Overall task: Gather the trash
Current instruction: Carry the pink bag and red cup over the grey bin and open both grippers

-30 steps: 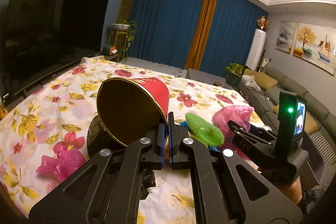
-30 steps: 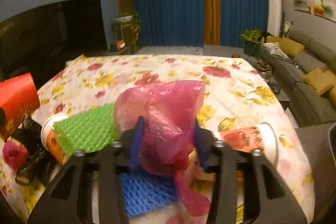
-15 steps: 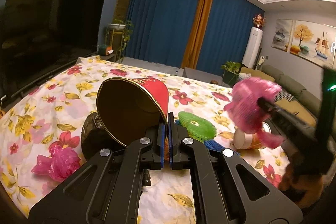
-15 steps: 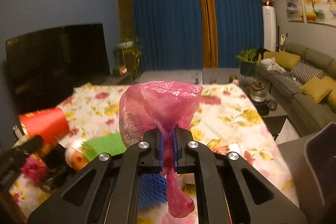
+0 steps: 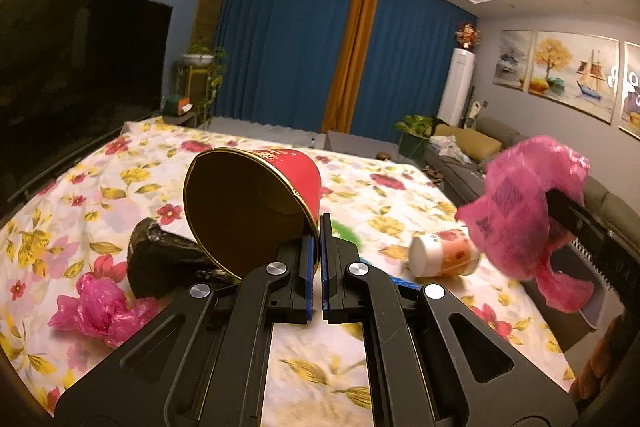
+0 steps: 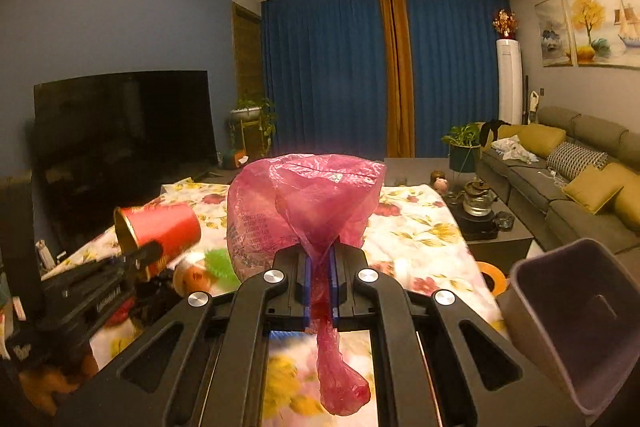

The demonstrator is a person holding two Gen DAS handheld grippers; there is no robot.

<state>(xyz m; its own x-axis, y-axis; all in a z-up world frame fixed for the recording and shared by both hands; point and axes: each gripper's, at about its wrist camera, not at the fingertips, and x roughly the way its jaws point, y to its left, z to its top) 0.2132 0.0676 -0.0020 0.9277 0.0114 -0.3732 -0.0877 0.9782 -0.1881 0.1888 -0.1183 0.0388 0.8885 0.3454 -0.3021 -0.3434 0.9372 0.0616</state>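
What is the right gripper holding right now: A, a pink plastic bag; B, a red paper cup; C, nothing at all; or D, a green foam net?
A: in the right wrist view the right gripper is closed on the neck of the pink plastic bag, lifted off the table, while the red paper cup sits in the left gripper.

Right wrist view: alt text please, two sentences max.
The right gripper holds a crumpled pink plastic bag pinched in its shut jaws above a floral tablecloth. A grey bin sits lower right; the left gripper holds a red cup at left.
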